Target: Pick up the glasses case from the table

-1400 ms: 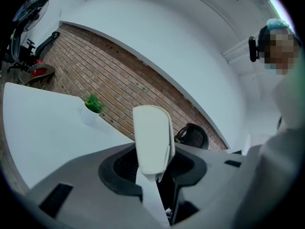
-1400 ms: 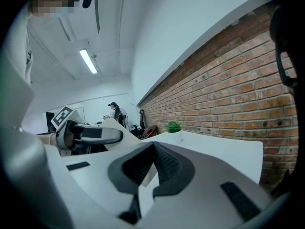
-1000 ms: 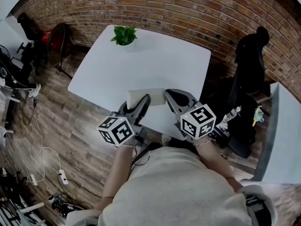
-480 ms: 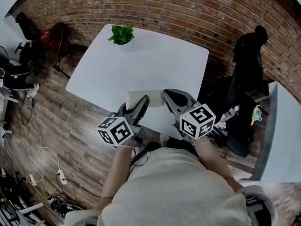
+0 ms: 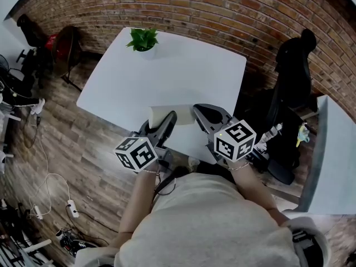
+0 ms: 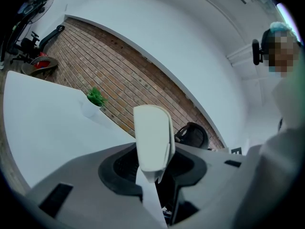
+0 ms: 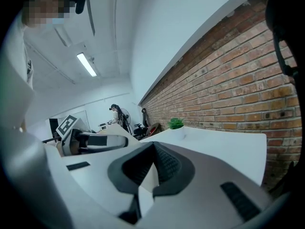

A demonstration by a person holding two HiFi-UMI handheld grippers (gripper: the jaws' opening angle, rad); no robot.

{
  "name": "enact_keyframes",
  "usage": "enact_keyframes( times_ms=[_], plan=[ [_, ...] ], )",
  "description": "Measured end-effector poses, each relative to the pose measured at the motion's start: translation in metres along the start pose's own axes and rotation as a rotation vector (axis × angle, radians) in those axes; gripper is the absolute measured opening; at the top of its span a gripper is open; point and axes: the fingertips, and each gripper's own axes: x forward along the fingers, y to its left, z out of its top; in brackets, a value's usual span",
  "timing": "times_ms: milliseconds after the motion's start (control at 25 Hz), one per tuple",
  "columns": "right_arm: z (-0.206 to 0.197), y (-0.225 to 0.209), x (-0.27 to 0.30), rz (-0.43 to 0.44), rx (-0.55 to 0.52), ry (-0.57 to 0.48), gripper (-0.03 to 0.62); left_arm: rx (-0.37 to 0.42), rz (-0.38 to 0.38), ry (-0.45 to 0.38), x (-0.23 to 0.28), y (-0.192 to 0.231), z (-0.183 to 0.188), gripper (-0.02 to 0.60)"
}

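The white glasses case [image 5: 173, 114] sits between the jaws of my left gripper [image 5: 168, 121], over the near edge of the white table [image 5: 183, 71]. In the left gripper view the glasses case [image 6: 153, 136] stands on end, and the left gripper [image 6: 153, 170] is shut on its lower part. My right gripper [image 5: 201, 114] is just right of the case with its jaws together and nothing in them. From the right gripper view, the right gripper [image 7: 153, 170] is shut, and the case [image 7: 106, 141] shows at the left in the other gripper.
A small potted plant [image 5: 143, 39] stands at the table's far corner by the brick wall [image 5: 233, 15]. A black office chair [image 5: 295, 65] stands to the right, with a second white table [image 5: 334, 166] beyond it. Cables [image 5: 53, 196] lie on the wooden floor at the left.
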Motion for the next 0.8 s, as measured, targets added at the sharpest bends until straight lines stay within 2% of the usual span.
enact_keyframes(
  times_ms=[800],
  plan=[
    [-0.013,-0.002,0.004,0.020,0.008,0.035,-0.002,-0.004,0.011,0.007,0.005,0.006,-0.006,0.153]
  ],
)
